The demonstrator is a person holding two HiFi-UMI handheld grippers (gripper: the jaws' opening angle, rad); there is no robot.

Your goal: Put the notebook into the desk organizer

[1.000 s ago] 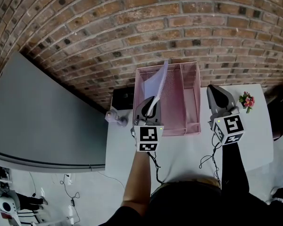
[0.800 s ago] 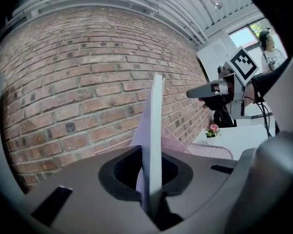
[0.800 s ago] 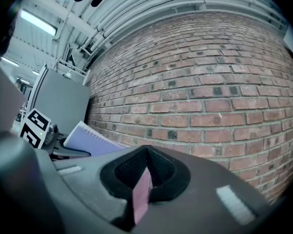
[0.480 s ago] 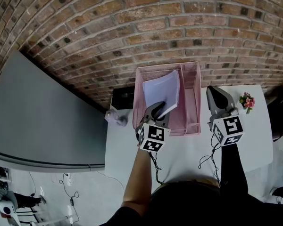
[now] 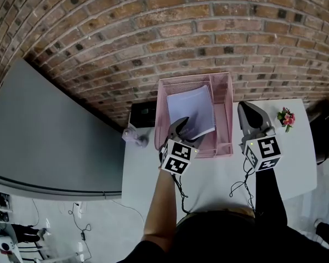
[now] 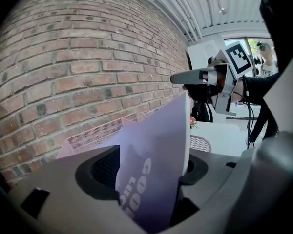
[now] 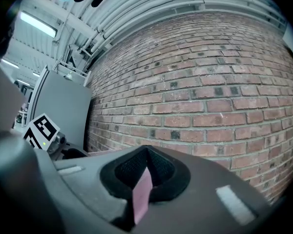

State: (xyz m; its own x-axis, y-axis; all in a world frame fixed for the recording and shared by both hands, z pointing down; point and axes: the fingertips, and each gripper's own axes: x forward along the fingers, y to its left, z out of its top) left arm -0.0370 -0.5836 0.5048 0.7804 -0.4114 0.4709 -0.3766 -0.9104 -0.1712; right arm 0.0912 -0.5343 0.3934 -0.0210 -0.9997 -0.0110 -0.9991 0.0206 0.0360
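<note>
The lilac notebook (image 5: 193,111) leans back in the left bay of the pink mesh desk organizer (image 5: 223,100), which stands against the brick wall. My left gripper (image 5: 182,129) is at the notebook's near lower corner. Its jaws have just been opening; in the left gripper view the notebook (image 6: 156,165) stands between them with gaps on both sides, so the left gripper (image 6: 149,174) is open. My right gripper (image 5: 248,111) hovers level to the right of the organizer, jaws together and empty. Through the right gripper (image 7: 145,172) a thin pink sliver of the organizer shows.
The organizer sits on a white table (image 5: 219,174). A small bunch of flowers (image 5: 287,117) stands at the table's right. A dark box (image 5: 142,114) and a small pale object (image 5: 134,137) lie left of the organizer. A grey panel (image 5: 49,141) fills the left side.
The notebook went from upright and edge-on to leaning back, face up, inside the organizer. The left gripper sank and tilted down, and its jaws spread apart. The right gripper kept still.
</note>
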